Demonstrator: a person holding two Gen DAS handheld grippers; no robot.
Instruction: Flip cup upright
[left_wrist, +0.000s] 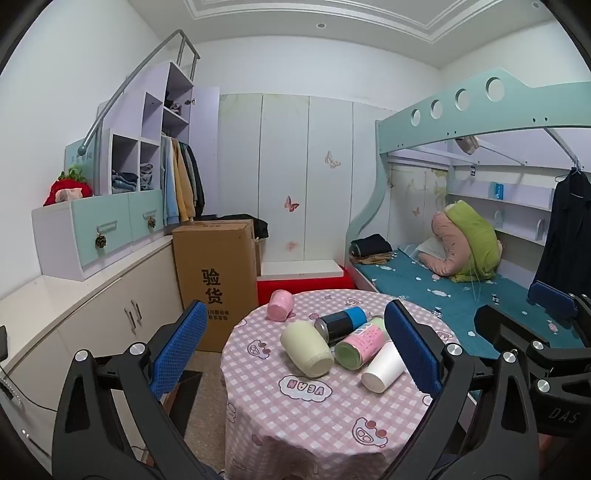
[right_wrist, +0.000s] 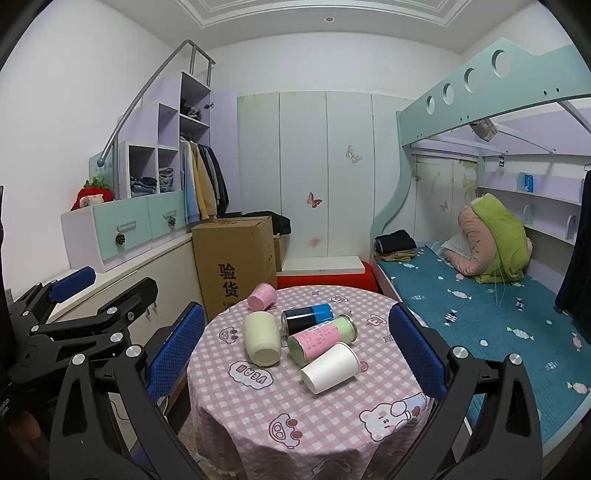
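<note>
Several cups lie on their sides on a small round table with a pink checked cloth (left_wrist: 314, 424) (right_wrist: 258, 406). A white paper cup (left_wrist: 382, 367) (right_wrist: 330, 367) lies nearest. Beside it lie a pink-and-green cup (left_wrist: 356, 345) (right_wrist: 319, 338), a cream cup (left_wrist: 306, 349) (right_wrist: 261, 343), a black-and-blue cup (left_wrist: 341, 321) (right_wrist: 306, 317) and a pink cup (left_wrist: 280, 304) (right_wrist: 261, 296) at the far edge. My left gripper (left_wrist: 295, 350) is open and empty, above the table's near side. My right gripper (right_wrist: 295, 350) is open and empty, likewise held back from the cups.
A tall cardboard box (left_wrist: 218, 280) (right_wrist: 236, 258) stands behind the table on the left. A low cabinet (left_wrist: 92, 314) runs along the left wall. A bunk bed with a teal mattress (left_wrist: 461, 291) (right_wrist: 480, 306) is on the right. A red and white step (left_wrist: 303, 280) lies beyond.
</note>
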